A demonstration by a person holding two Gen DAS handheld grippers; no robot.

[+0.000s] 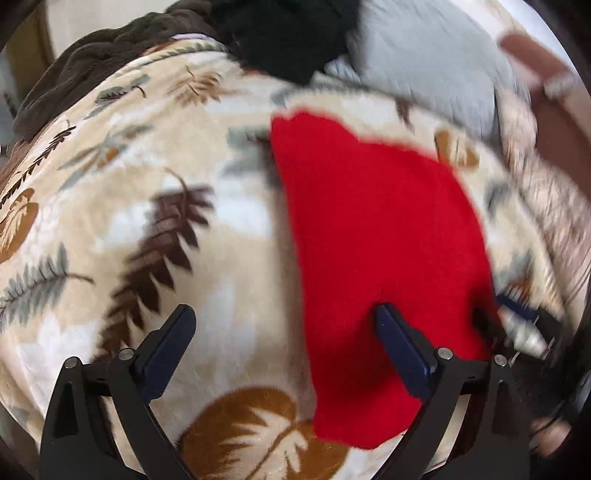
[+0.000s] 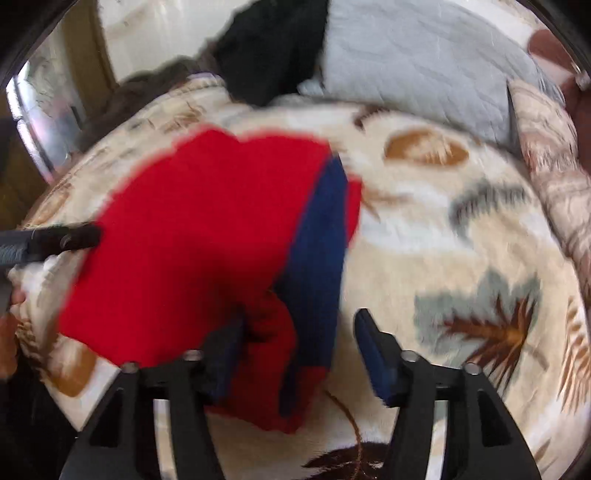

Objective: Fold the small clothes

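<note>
A: Quick pass. Where's the garment?
B: Red knit piece (image 1: 373,236) with a navy stripe (image 2: 317,258), lying on the leaf-print blanket (image 1: 147,229), on what looks like a bed. Blurry in both views.
A: Tools?
B: Left tool (image 1: 286,354) has its jaws wide apart, nothing clamped; one finger sits over the red cloth, the other over bare blanket. Right tool (image 2: 299,350) also apart, the near edge of the garment lying between its fingers, pads not pressing that I can see.
A: Folded yet?
B: Partly, I'd judge. The near end looks doubled over, stripe side showing, but the outline is uneven, not a tidy packet. Probably one fold in, more to go plus squaring up.
A: Other clothes?
B: A dark item (image 1: 280,33) and a grey quilted thing (image 2: 417,62) at the far side; can't tell if they're part of the job.
</note>
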